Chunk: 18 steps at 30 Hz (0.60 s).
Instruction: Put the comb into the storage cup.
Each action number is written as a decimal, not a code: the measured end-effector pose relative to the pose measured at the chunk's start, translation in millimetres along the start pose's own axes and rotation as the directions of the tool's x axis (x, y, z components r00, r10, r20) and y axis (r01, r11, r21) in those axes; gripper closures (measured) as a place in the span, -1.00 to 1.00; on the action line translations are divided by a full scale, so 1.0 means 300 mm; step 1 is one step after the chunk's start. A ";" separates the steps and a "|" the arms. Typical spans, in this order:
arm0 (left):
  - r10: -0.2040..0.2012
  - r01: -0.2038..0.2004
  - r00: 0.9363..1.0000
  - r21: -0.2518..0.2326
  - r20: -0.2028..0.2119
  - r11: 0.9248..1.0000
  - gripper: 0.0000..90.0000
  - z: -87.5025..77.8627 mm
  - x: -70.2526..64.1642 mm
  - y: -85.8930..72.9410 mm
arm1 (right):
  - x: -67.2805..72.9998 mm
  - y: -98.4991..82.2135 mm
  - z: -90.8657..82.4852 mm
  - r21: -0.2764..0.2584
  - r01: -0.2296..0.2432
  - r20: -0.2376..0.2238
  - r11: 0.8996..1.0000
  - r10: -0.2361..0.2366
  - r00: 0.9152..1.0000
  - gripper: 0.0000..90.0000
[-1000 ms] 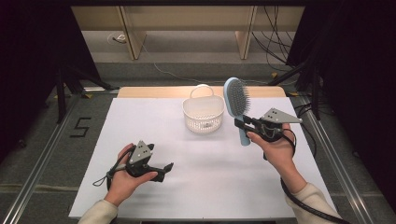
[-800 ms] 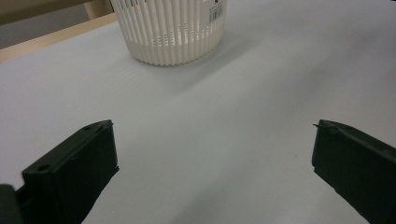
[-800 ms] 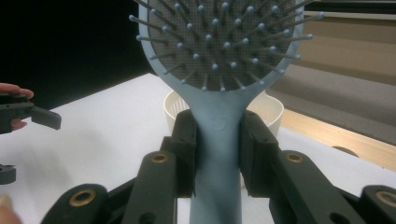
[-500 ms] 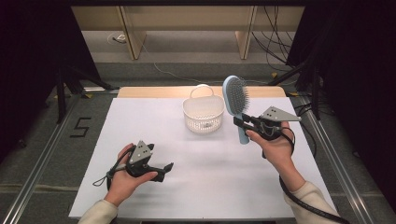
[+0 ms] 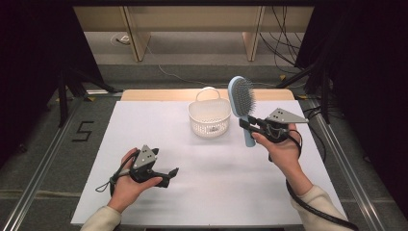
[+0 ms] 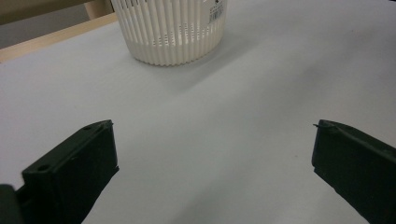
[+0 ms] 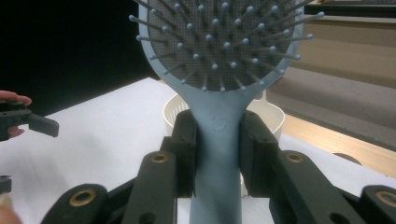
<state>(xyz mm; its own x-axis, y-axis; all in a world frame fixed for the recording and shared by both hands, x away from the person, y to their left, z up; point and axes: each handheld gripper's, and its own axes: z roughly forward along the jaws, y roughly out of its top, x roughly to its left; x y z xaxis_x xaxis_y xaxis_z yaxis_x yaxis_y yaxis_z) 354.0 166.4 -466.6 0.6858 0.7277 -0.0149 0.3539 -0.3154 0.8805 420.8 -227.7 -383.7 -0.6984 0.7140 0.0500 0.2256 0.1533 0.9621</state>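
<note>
A light blue hairbrush (image 5: 242, 102) stands upright above the table, its bristles facing right in the high view. My right gripper (image 5: 246, 124) is shut on the brush handle (image 7: 217, 154), held just right of a white slatted basket (image 5: 208, 117). The brush head (image 7: 219, 42) rises above the jaws in the right gripper view, with the basket (image 7: 173, 112) behind it. My left gripper (image 5: 172, 172) rests low over the white table near the front left, open, with nothing between its jaws. The basket (image 6: 172, 29) lies ahead of it in the left gripper view.
The white tabletop (image 5: 144, 134) ends at a wooden strip (image 5: 154, 95) along its far edge. Grey floor with a painted "5" (image 5: 82, 131) lies to the left. Cables (image 5: 284, 53) trail on the floor beyond the table.
The right gripper has carried the hairbrush slightly left, toward the basket. The left gripper has stayed where it was.
</note>
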 end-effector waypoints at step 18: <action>0.000 0.000 1.000 0.001 0.002 1.000 -1.00 0.001 -0.001 0.000 | -0.002 0.006 0.017 -0.003 -0.006 0.000 1.000 0.006 1.000 0.57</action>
<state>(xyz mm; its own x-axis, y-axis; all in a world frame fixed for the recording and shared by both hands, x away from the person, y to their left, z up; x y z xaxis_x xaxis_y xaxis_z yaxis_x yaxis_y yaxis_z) 354.0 166.0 -466.9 0.6868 0.7267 -0.0156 0.3544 -0.3161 0.8800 425.0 -224.3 -383.3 -0.6972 0.7146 0.0563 0.2281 0.1468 0.9625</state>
